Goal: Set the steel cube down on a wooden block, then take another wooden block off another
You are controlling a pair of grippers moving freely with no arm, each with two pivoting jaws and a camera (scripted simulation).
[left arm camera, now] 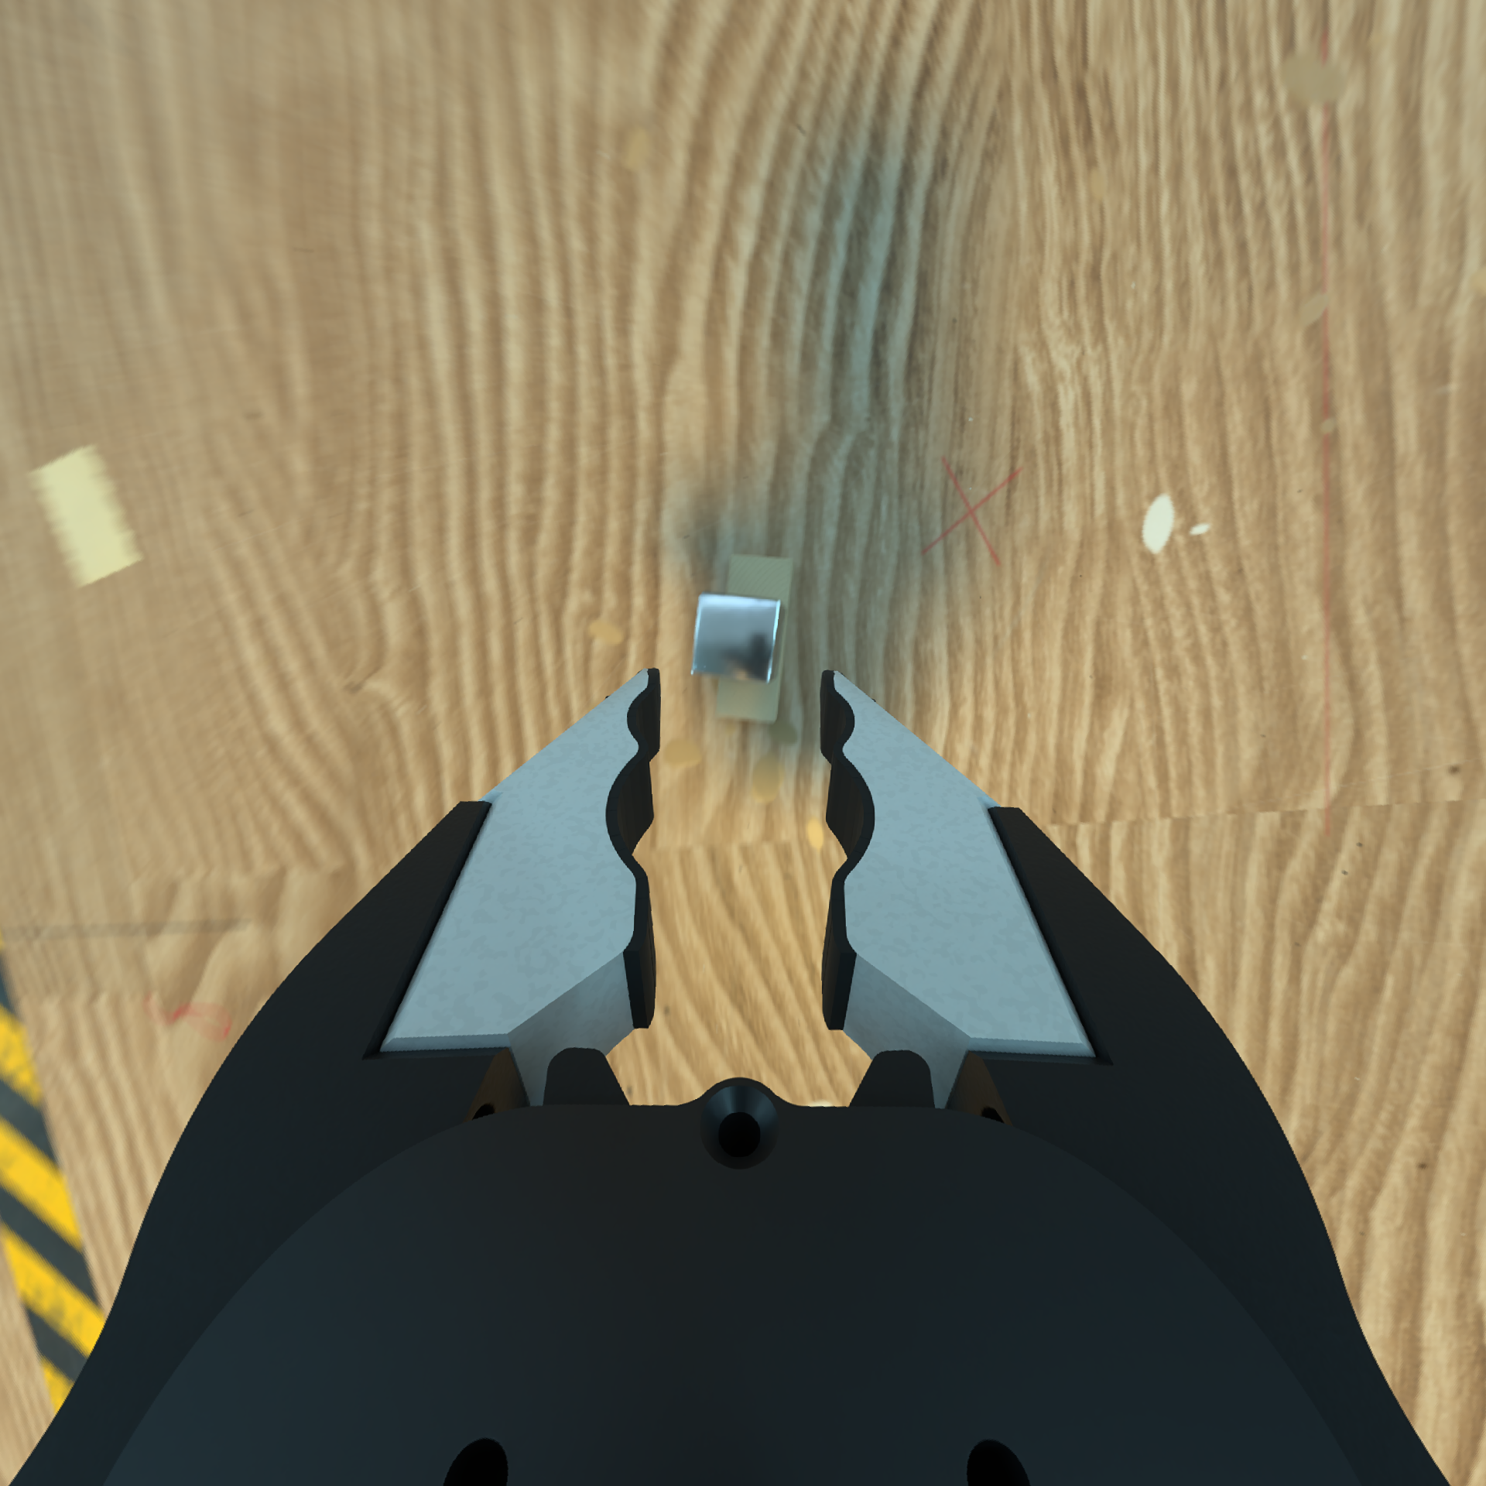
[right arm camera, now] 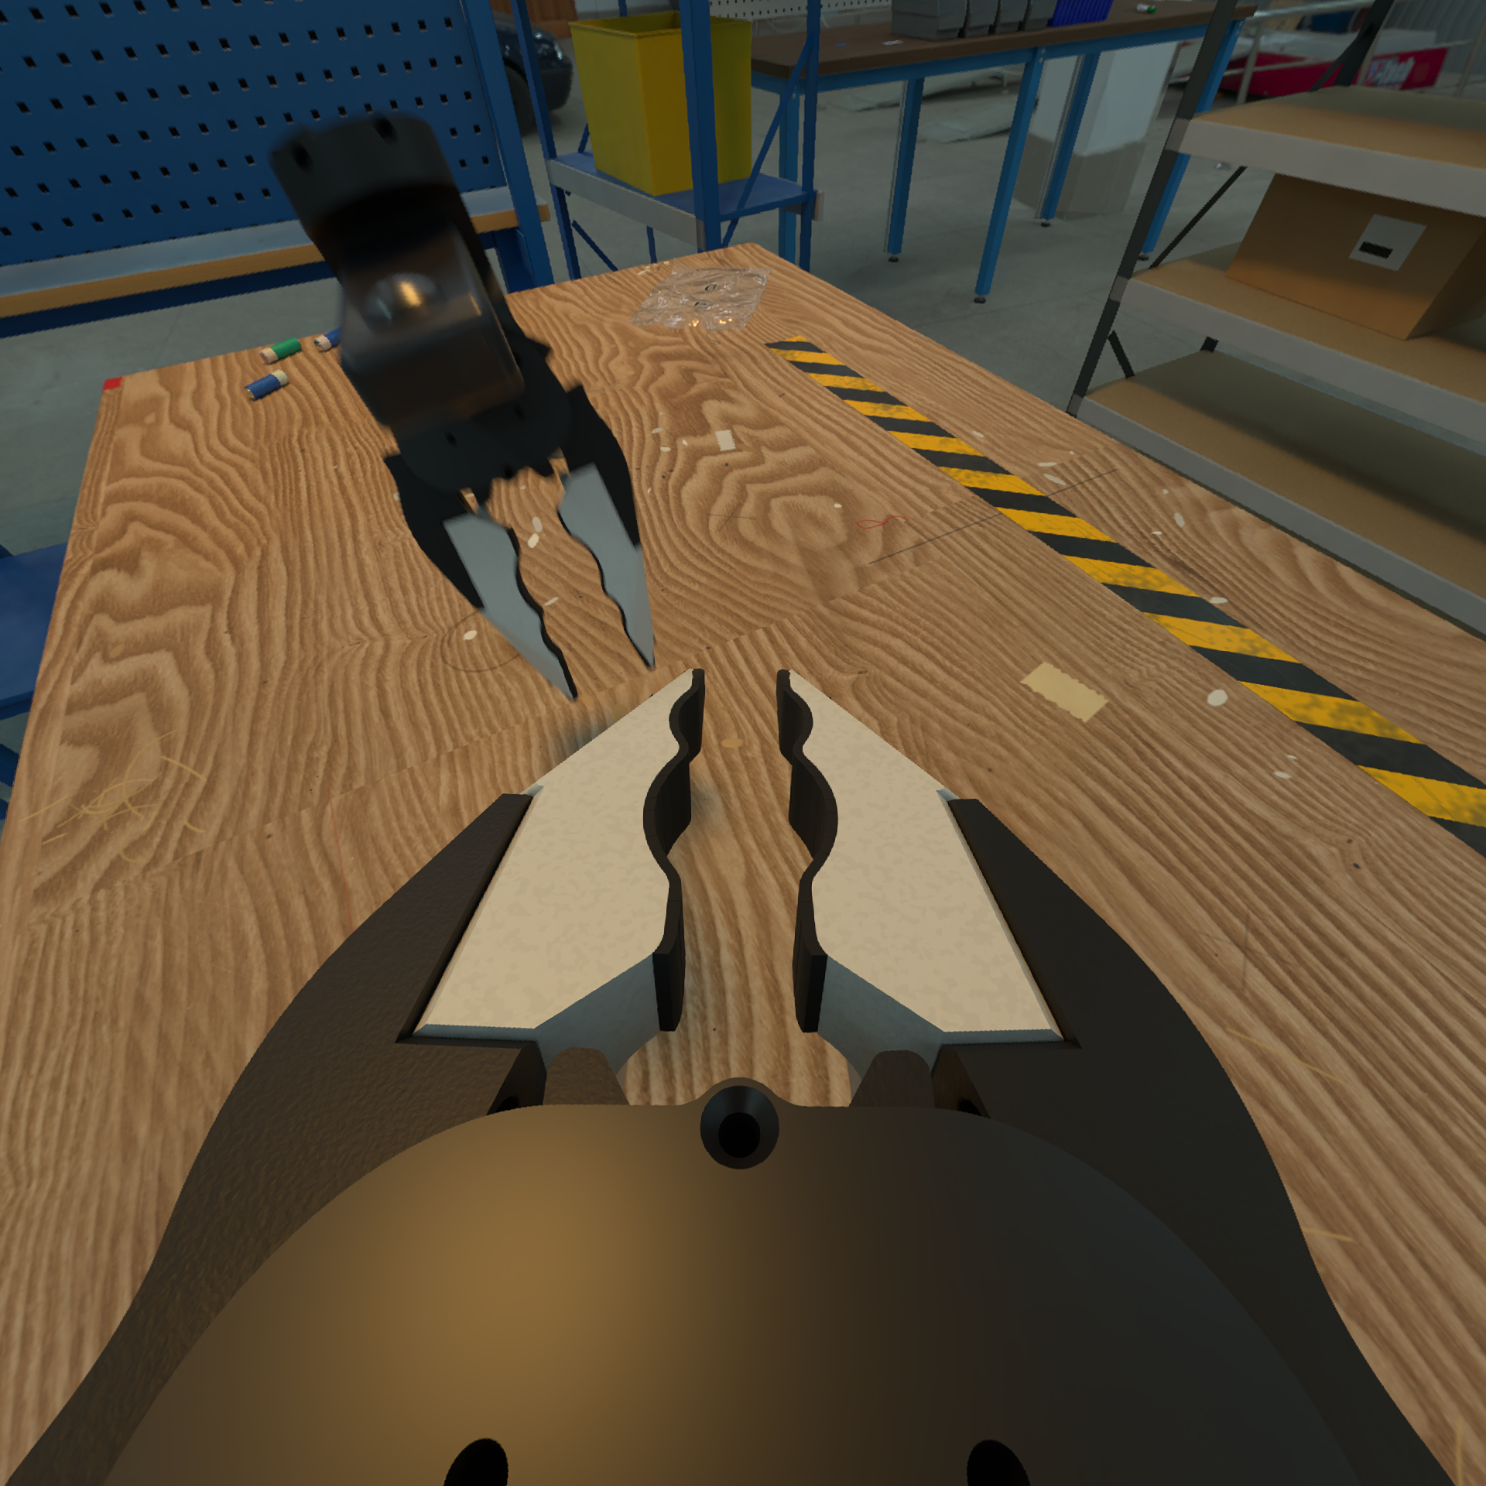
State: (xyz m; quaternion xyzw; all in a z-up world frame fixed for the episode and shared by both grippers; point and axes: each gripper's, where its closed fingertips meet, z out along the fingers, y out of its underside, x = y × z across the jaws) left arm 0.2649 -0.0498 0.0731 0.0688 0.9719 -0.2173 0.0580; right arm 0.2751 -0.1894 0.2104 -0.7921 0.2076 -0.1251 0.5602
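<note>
Oak-grained bench (left arm camera: 322,322), workshop setting, contents listed near to far. Left gripper (left arm camera: 739,672): fingers spread, nothing between them, pointed down at the bench top. Steel cube (left arm camera: 736,637): just beyond the fingertips and roughly in line with the gap, resting on a pale wooden block (left arm camera: 758,572) whose long axis runs away from the fingers; the block shows at both the near and far sides of the cube. First step judged done; no stacked pair of wooden blocks is visible in either view, so the next target cannot be placed. Right gripper (right arm camera: 740,672): fingers spread, empty, low over bare bench, with the left gripper blurred ahead and to its left; cube and block not visible from here. Farther: yellow-black hazard stripe (right arm camera: 1126,563) on the right, a clear plastic bag (right arm camera: 699,297) at the far edge, small coloured cylinders (right arm camera: 277,366) far left. Beyond: blue pegboard (right arm camera: 161,104), yellow bin (right arm camera: 659,96), shelving (right arm camera: 1327,322).
</note>
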